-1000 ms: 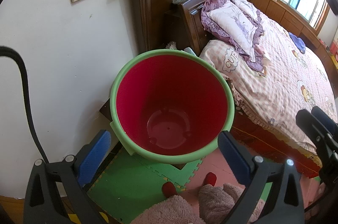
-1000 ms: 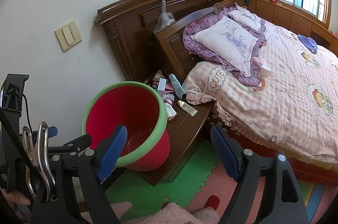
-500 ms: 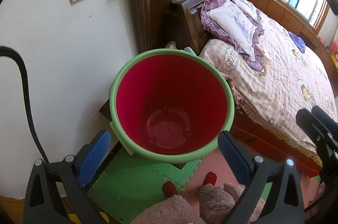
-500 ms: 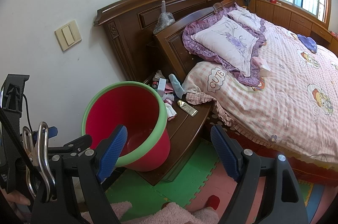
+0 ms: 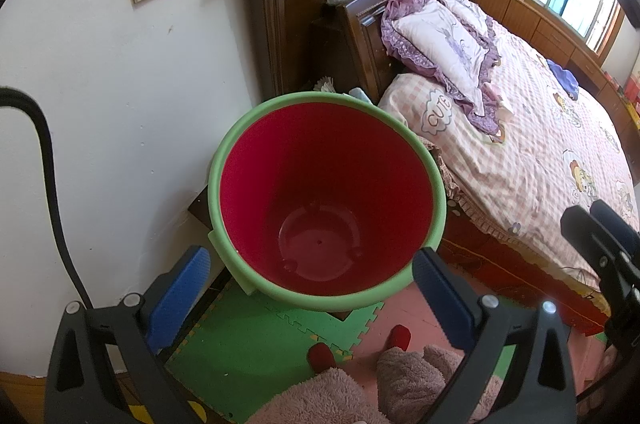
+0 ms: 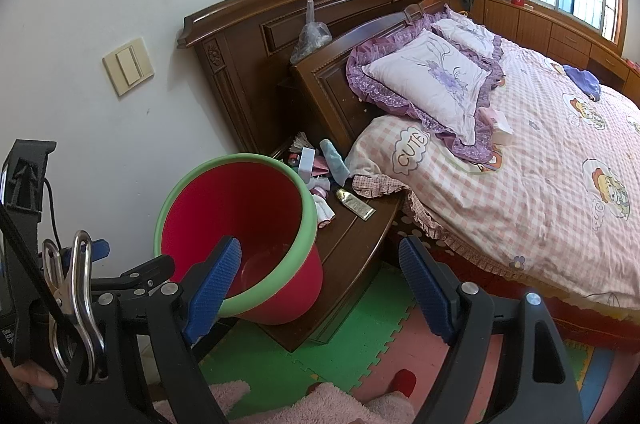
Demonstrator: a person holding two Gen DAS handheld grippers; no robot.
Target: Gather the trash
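While both claws gape released, left claw (image 5: 308,296) faces empty red bucket (image 5: 326,192); right claw (image 6: 320,280) alongside.

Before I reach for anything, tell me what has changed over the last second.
Nothing has visibly changed. The red bucket with the green rim sits where it was on the wooden nightstand, still empty, and the litter behind it, including the gold tube, is untouched. The left gripper and the right gripper both remain open and hold nothing.

"CUTE" on checked pink bedsheet (image 6: 412,148)
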